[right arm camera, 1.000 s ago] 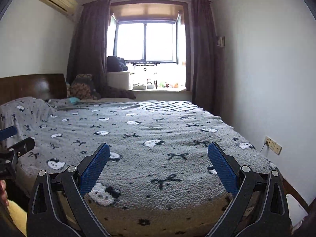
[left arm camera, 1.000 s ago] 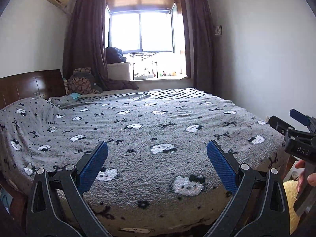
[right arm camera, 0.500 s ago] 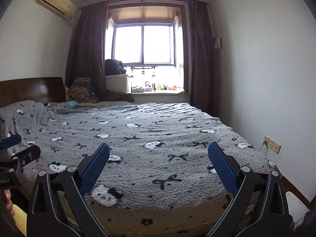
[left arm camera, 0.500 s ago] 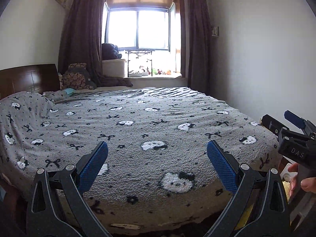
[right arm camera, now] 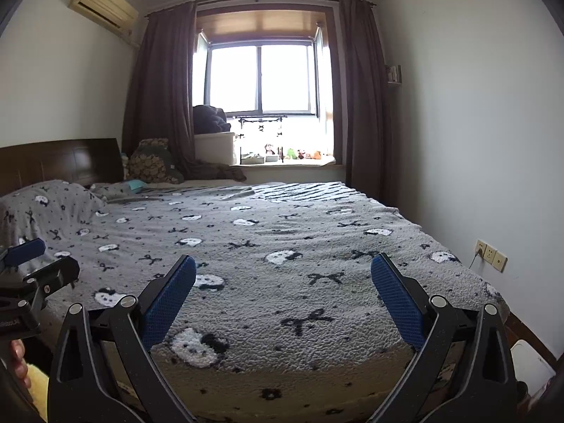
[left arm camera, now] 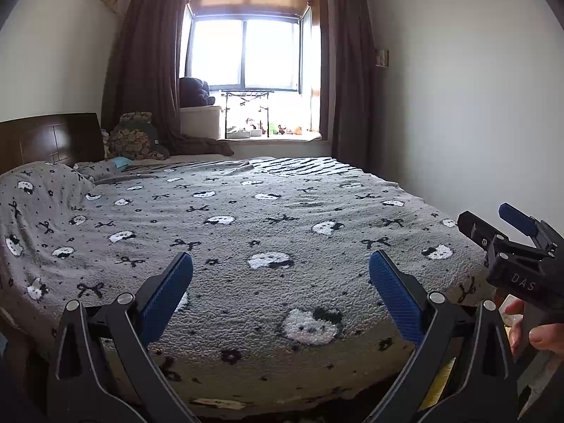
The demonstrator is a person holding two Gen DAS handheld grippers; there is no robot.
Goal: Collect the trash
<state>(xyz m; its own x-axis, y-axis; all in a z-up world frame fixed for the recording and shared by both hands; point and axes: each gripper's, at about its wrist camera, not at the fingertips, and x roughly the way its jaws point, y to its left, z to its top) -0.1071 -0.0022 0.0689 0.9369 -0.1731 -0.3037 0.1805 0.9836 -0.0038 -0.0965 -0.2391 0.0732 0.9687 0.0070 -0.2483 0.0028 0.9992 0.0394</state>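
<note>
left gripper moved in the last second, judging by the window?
Yes. The left gripper has tilted down and drawn back slightly: the window sits higher in its view, and more of the bed's foot shows.

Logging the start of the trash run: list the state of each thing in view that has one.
Left claw: open, empty.
Right claw: open, empty.
Curtains: drawn back to both sides.
Window: side sashes swung open.
Blanket: spread flat over the bed.
Socket: one plug in.
Air conditioner: flap shut.

Bed [left arm camera: 268,218] fills the room ahead, its grey blanket [right arm camera: 282,246] flat and bare. Narrow gap between bed and right wall [right arm camera: 493,141]. Pillows [left arm camera: 134,139] and headboard [right arm camera: 60,162] block far left.
</note>
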